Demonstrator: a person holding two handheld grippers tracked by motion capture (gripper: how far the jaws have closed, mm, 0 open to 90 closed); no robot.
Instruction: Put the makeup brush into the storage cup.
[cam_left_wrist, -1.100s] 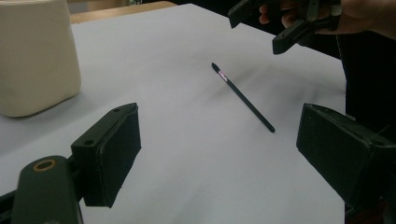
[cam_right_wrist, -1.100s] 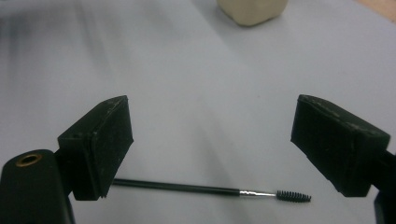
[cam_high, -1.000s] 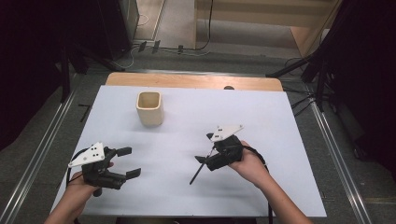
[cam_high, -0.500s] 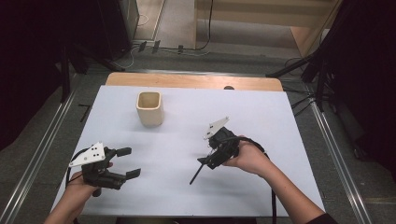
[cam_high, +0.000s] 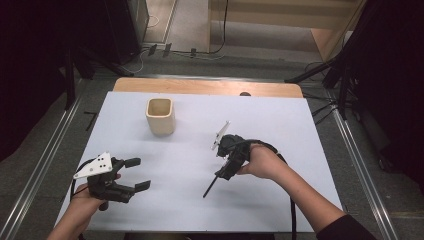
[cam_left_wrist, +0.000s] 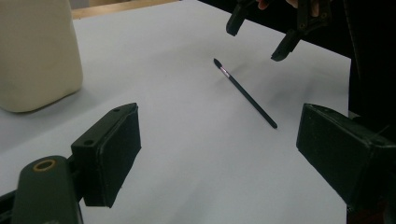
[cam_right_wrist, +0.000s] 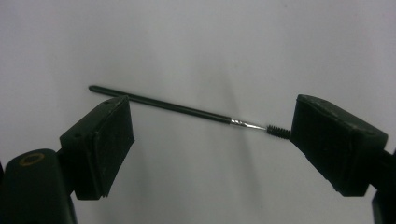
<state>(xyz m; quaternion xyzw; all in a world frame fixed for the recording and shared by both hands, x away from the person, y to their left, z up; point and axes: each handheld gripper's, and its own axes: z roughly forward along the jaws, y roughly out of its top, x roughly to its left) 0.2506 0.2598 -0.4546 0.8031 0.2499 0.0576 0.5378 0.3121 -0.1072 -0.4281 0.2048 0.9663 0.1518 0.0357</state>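
A thin black brush with a silver ferrule and a small bristled tip lies flat on the white table, right of centre. My right gripper is tipped steeply down over its upper end, open. In the right gripper view the brush lies crosswise on the table beyond the two jaws of the right gripper, apart from both. My left gripper is held open and empty near the front left. Its own view has the left gripper, the brush and the right gripper beyond.
A beige square cup stands upright at the back left of the table; it is also the cup at the left gripper view's top left. A wooden strip runs along the table's far edge. Metal rails flank both sides.
My right gripper has tilted further down and come in over the brush's upper end. The left gripper and the cup have not moved.
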